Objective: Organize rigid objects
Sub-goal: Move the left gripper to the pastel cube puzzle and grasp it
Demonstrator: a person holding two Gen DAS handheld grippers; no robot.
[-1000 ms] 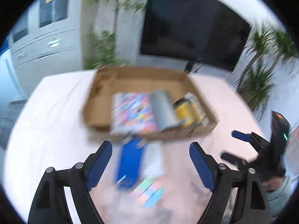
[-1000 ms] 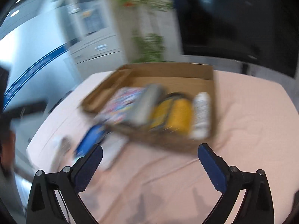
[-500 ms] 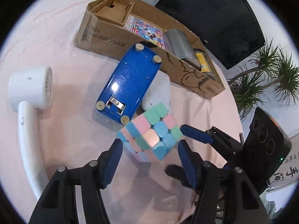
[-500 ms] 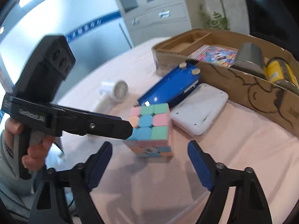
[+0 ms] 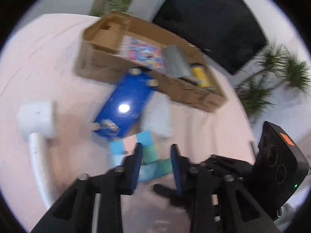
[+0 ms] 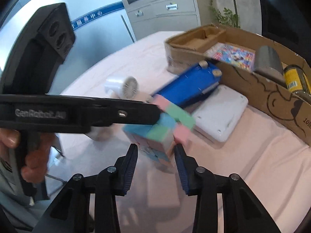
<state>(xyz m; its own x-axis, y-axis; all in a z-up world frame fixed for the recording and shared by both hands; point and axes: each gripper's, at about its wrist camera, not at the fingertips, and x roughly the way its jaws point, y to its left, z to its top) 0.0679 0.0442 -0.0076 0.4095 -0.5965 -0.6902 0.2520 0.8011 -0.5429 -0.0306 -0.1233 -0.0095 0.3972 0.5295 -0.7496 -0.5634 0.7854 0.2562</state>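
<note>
A pastel puzzle cube [image 6: 161,130] is tilted above the pink tablecloth, its layers twisted out of line. My left gripper [image 5: 155,155] is shut on the cube [image 5: 149,155]; it shows in the right wrist view as a long black arm from the left [image 6: 120,114]. My right gripper [image 6: 156,155] has its jaws closed onto the cube's lower part. A blue flat device [image 6: 190,86] and a white flat device [image 6: 219,114] lie just beyond the cube, against a cardboard box [image 6: 272,95].
The box holds a colourful booklet [image 6: 231,55], a grey cylinder [image 6: 269,62] and a yellow can [image 6: 295,79]. A white handheld fan [image 6: 122,86] lies to the left on the cloth. A dark screen [image 5: 210,23] and plants stand behind the table.
Both grippers have closed from wide open onto the cube. The cube now sits tilted and twisted between them. The left wrist view is blurred by motion.
</note>
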